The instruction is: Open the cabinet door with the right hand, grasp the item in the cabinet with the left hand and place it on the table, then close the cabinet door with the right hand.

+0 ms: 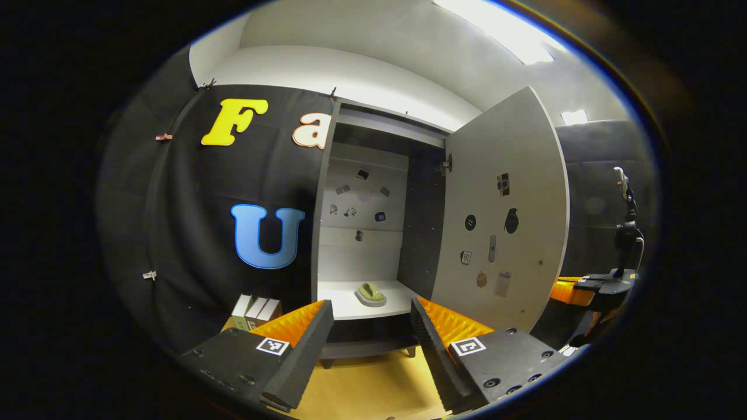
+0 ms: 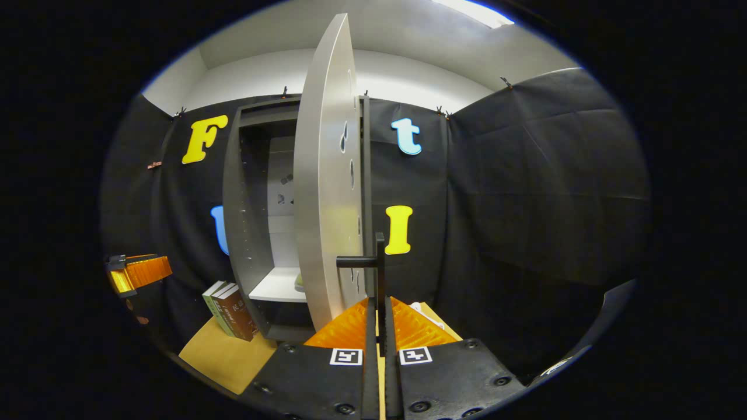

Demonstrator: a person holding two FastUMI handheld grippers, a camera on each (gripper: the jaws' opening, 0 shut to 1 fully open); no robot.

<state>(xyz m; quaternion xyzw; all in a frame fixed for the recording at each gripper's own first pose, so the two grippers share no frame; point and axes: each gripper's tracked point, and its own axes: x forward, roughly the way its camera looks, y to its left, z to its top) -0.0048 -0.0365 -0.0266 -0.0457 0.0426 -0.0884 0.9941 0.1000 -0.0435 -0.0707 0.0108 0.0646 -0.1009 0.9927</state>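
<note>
- Door [image 1: 502, 210] is swung wide; cabinet [image 1: 373, 175] interior is exposed. Judging by that, the open step is done and the reach for the item is next.
- Item [image 1: 371, 293]: small greenish lump on a pale base, sitting on the white lower shelf [image 1: 350, 303], roughly mid-shelf, nothing touching it.
- Left tool [image 1: 371, 318]: fingers spread wide apart, holding nothing. Camera axis points straight into the opening.
- Key relation: the item lies dead ahead of the left tool, centred in the gap between its two fingers and slightly above the tips in the left gripper view. Well apart for now, no contact.
- Its long axis looks to run about front-to-back, tilted a little; too small to be sure.
- Right tool [image 2: 379, 326]: fingers closed on the dark vertical handle bar [image 2: 380, 274] at the door's free edge, both sides pressing it. It holds the door open, edge-on in the right gripper view.
- Left tool also shows far left in the right gripper view, in front of the opening, so it is the nearer one to the item.
- Judgement: a straight push forward with a small rise should put the fingers either side of the item; the shelf's front lip is the thing to clear.
- Books [image 1: 257, 312] stand on the table [image 1: 362, 385] left of the cabinet, out of the path.
</note>
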